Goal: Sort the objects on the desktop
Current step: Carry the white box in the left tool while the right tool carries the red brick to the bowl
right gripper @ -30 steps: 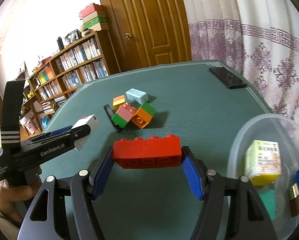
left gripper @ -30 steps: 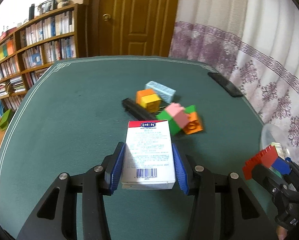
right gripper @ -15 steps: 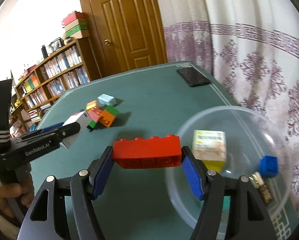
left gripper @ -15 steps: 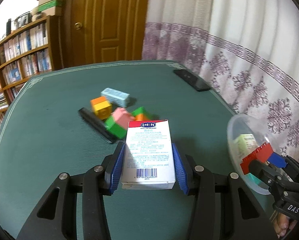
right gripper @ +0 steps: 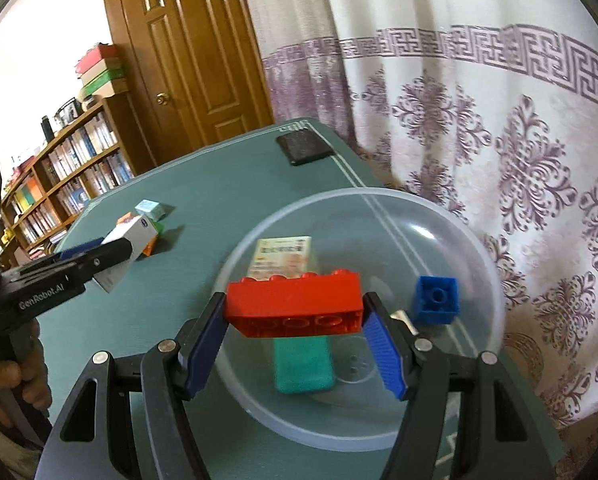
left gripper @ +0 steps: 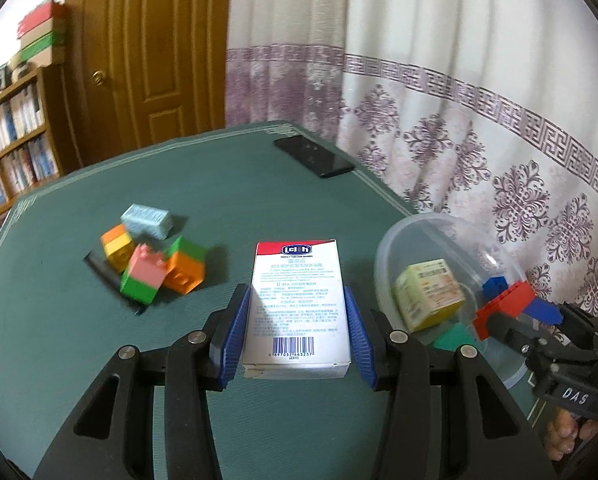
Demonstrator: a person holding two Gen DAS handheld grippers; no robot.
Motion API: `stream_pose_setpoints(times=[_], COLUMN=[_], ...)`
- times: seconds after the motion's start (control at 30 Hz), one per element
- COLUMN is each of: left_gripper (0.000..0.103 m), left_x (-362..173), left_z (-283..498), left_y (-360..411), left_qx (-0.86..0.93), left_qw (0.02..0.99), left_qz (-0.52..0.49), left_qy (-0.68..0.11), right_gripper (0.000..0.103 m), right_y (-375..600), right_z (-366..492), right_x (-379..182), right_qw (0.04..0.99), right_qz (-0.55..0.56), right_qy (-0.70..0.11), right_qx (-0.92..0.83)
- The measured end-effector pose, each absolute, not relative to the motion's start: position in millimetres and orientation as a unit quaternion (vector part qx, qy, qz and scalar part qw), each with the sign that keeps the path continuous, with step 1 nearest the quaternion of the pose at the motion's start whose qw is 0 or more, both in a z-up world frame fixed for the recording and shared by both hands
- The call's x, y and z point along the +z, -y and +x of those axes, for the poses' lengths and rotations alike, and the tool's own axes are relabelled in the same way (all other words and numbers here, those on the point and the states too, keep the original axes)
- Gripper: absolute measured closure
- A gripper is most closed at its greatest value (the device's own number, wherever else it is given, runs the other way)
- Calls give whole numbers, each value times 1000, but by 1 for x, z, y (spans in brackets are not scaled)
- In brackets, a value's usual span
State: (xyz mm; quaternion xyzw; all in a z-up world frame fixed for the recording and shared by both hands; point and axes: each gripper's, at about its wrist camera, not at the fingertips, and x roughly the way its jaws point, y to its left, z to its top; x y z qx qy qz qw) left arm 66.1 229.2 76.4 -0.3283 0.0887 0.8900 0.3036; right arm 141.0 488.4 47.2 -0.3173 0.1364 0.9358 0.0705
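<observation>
Both sets of fingers were clamped on something. Left gripper (left gripper: 297,330) had its blue fingers (left gripper: 235,332) squeezed on the sides of a white box (left gripper: 297,312) with a red top stripe and a barcode at the near end, carried above the green counter (left gripper: 239,192) just left of the bowl. Right gripper (right gripper: 295,334) had its fingers (right gripper: 383,350) pinching a long red brick (right gripper: 295,306) by its two short ends, studs up, hanging over the near part of the clear plastic bowl (right gripper: 439,216).

Inside the bowl sat a yellowish box (right gripper: 281,254) toward the far side, a small blue brick (right gripper: 437,300) to the right, and a flat teal block (right gripper: 303,364) on the bottom under the red brick. Some small brownish thing was partly hidden behind my right finger, couldn't tell what.

Out on the counter, well apart from the bowl, was the loose pile: a pale blue box (left gripper: 147,220), an orange-and-yellow brick (left gripper: 117,246), a pink-and-green brick (left gripper: 143,276) and a green-and-orange brick (left gripper: 185,266), all bunched up touching or nearly so, with a black strip (left gripper: 103,270) lying under them. A black phone (left gripper: 313,156) lay at the far edge near the curtain (left gripper: 459,120).

From the right camera I could see my other hand (right gripper: 3,384) wrapped round the left gripper's handle.
</observation>
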Motion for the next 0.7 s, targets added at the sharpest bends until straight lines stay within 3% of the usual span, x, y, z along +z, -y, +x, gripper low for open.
stream_pose_setpoints(times=[0.7], left_gripper=[53], left_x=[92], left_z=[68], left_y=[-344], left_qx=[855], left_qw=[392], left_qz=[-307], left_qy=[-146], right_gripper=[32], right_y=[-528], right_z=[148], right_x=[34], right_qw=[85], right_qz=[-326], right_qy=[-162], right_qx=[927])
